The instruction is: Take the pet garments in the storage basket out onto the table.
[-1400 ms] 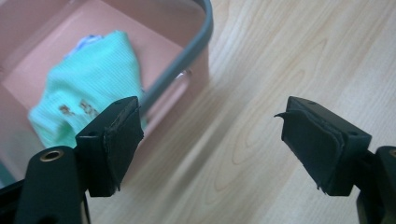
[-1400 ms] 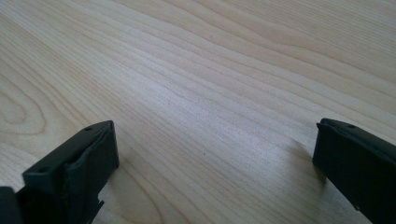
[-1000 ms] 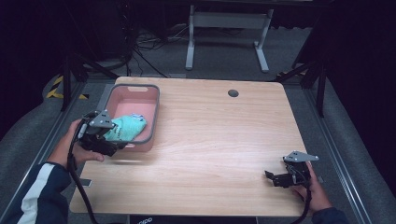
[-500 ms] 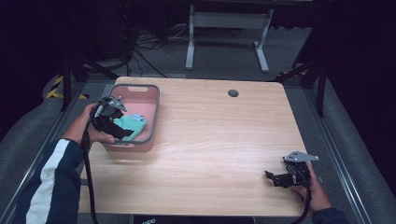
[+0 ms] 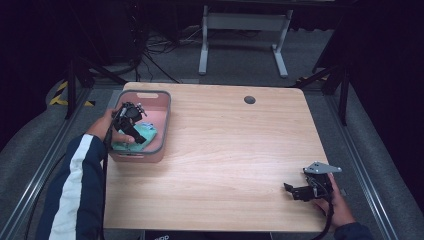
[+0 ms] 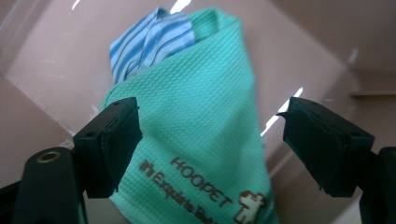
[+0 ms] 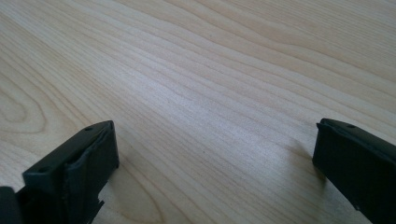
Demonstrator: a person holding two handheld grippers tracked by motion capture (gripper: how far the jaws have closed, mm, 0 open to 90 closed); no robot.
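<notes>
The green cloth (image 6: 201,140) lies folded in the pink bin (image 5: 162,107), brown lettering across its textured weave, and a blue-and-white striped cloth (image 6: 149,39) peeks out from behind its upper fold. From the high view the green cloth (image 5: 142,134) sits toward the near half of the bin. The left tongs (image 6: 210,140) hang right over it, jaws spread wide with the cloth between them, the pads clear of the fabric on both sides. The left hand (image 5: 102,127) holds them tipped down into the bin, dark sleeve with a white stripe (image 5: 75,190) running back toward the near edge.

The bin stands at the far left corner of the surface (image 5: 225,150), a pale wood-grain top, with a small round dark grommet (image 5: 249,99) near its far edge. At the near right corner the right tongs (image 5: 290,190) rest low over bare wood, jaws spread apart and nothing between them, the right hand (image 5: 340,202) behind and a grey plate on top.

Around the surface the room is dark: grey carpeted floor (image 5: 240,60), a white metal frame stand (image 5: 242,22) beyond the far edge, tangled cables (image 5: 150,45) at the far left, yellow-and-black hazard tape (image 5: 62,92) on the floor, and metal rails along both sides.
</notes>
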